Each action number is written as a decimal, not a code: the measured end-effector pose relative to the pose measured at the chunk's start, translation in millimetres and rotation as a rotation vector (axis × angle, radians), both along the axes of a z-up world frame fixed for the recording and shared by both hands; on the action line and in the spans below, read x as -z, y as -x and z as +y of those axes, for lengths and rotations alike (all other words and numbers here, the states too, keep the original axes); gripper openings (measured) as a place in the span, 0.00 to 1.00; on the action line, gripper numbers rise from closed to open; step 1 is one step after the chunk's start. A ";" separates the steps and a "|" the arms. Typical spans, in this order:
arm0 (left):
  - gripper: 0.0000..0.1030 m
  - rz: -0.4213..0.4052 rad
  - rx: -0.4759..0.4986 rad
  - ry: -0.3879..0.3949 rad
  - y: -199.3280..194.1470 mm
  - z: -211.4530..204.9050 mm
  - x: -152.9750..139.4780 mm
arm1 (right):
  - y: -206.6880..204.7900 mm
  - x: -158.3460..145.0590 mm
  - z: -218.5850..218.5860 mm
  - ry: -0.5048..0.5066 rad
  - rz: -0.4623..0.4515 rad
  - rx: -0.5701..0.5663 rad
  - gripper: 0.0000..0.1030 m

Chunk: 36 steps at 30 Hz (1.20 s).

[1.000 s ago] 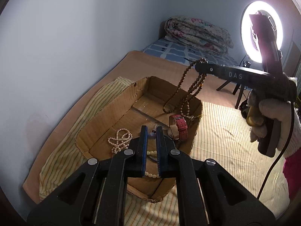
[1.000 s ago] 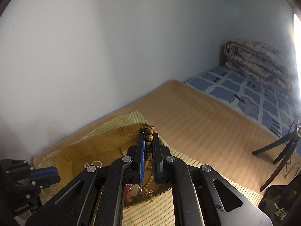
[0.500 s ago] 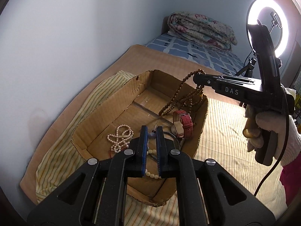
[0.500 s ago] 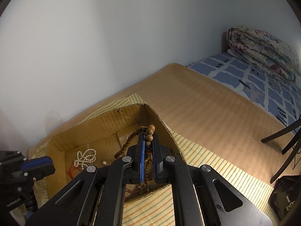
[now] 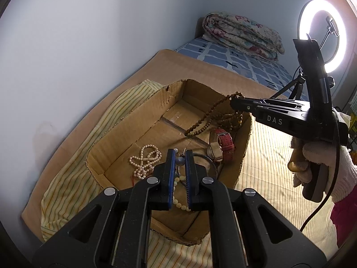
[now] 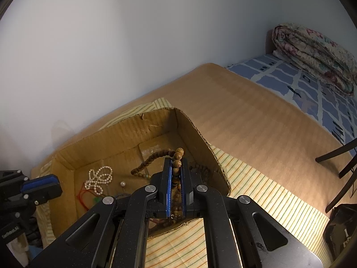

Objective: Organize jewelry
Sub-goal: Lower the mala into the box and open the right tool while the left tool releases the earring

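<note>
Crowding box: pearls, watch.

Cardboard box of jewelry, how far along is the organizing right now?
Already in the cardboard box: a pearl strand, a red-strapped watch and a metal bangle. In hand: the right gripper is shut on the wooden bead necklace, part of it hanging into the box. Left: releasing it.

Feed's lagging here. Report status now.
Right gripper shut on brown bead necklace, draped into cardboard box. Left gripper hovering, nearly closed, empty. Nothing blocking.
</note>
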<state>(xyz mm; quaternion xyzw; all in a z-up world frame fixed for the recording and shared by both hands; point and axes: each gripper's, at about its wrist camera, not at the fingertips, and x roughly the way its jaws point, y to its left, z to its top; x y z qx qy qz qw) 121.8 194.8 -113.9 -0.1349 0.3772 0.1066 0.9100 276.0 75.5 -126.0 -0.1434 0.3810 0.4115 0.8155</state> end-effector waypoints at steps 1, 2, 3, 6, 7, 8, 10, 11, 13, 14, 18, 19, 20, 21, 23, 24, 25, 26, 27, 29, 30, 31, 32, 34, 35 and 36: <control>0.06 0.000 0.000 0.001 -0.1 0.3 0.1 | 0.0 0.3 0.0 0.002 0.003 0.000 0.05; 0.06 0.000 0.002 0.004 -0.2 0.6 0.1 | 0.2 0.5 0.0 0.003 0.005 0.000 0.05; 0.06 0.000 0.002 0.003 -0.1 0.4 -0.2 | 0.4 0.7 -0.1 0.005 0.008 0.000 0.05; 0.06 0.001 0.003 0.003 -0.8 0.2 1.2 | 1.8 1.7 0.0 0.017 0.008 0.000 0.05; 0.06 0.000 0.002 0.003 -0.9 -0.4 1.8 | 1.9 2.2 0.1 0.021 0.012 0.001 0.05; 0.06 0.000 0.003 0.003 -1.1 -0.6 1.7 | 2.1 2.8 0.0 0.024 0.015 0.001 0.05; 0.06 0.000 0.004 0.001 -1.8 -1.6 1.9 | 2.4 4.0 0.1 0.033 0.018 0.004 0.05; 0.06 0.000 0.005 0.001 -2.2 -1.9 2.2 | 2.7 4.6 0.1 0.035 0.020 0.004 0.05; 0.06 0.001 0.006 -0.001 -3.0 -3.5 2.8 | 3.1 5.7 -0.8 0.039 0.021 0.005 0.05; 0.06 0.002 0.007 -0.002 -3.6 -4.1 3.2 | 3.2 6.0 -1.0 0.041 0.021 0.005 0.05; 0.06 0.003 0.005 -0.003 -5.4 -5.6 3.5 | 3.6 6.5 -1.7 0.043 0.021 0.003 0.05; 0.06 0.002 0.006 -0.004 -4.9 -5.1 3.6 | 3.8 6.5 -1.9 0.044 0.020 0.002 0.05; 0.06 0.002 0.006 -0.004 -5.0 -5.1 3.8 | 3.5 6.7 -1.8 0.044 0.020 0.002 0.05; 0.06 0.001 0.006 -0.003 -5.7 -5.8 3.4 | 3.3 6.5 -1.9 0.045 0.019 0.003 0.05; 0.06 0.000 0.008 -0.006 -6.7 -7.1 2.5 | 3.0 6.6 -2.5 0.045 0.016 0.004 0.05; 0.06 -0.001 0.010 -0.009 -7.4 -7.9 2.3 | 2.7 6.6 -2.8 0.044 0.016 0.006 0.05; 0.06 -0.002 0.010 -0.010 -7.6 -8.4 2.0 | 2.4 6.8 -2.9 0.044 0.016 0.006 0.05; 0.06 -0.003 0.011 -0.011 -7.8 -8.9 1.8 | 2.7 6.8 -2.9 0.045 0.015 0.006 0.05; 0.06 -0.003 0.012 -0.013 -7.9 -9.4 1.7 | 2.6 6.9 -2.7 0.046 0.014 0.006 0.05; 0.06 -0.002 0.006 -0.012 -7.8 -8.5 1.4 | 2.5 7.3 -2.4 0.047 0.013 0.008 0.05; 0.06 -0.003 0.004 -0.008 -7.7 -8.5 1.2 | 2.5 7.2 -2.4 0.048 0.011 0.009 0.05; 0.06 -0.003 0.003 -0.006 -7.6 -7.7 0.8 | 2.6 7.4 -2.2 0.049 0.008 0.010 0.05; 0.06 -0.004 0.002 -0.004 -7.6 -7.7 0.4 | 3.0 7.4 -1.6 0.050 0.005 0.010 0.05; 0.06 -0.007 0.001 -0.005 -7.1 -7.0 -0.3 | 3.1 7.2 -1.5 0.051 0.001 0.011 0.05; 0.06 -0.008 0.001 -0.007 -7.0 -7.1 -0.6 | 3.0 7.3 -1.5 0.052 0.000 0.014 0.05; 0.06 -0.009 0.002 -0.009 -7.0 -7.6 -0.7 | 3.2 7.1 -1.5 0.053 -0.001 0.015 0.05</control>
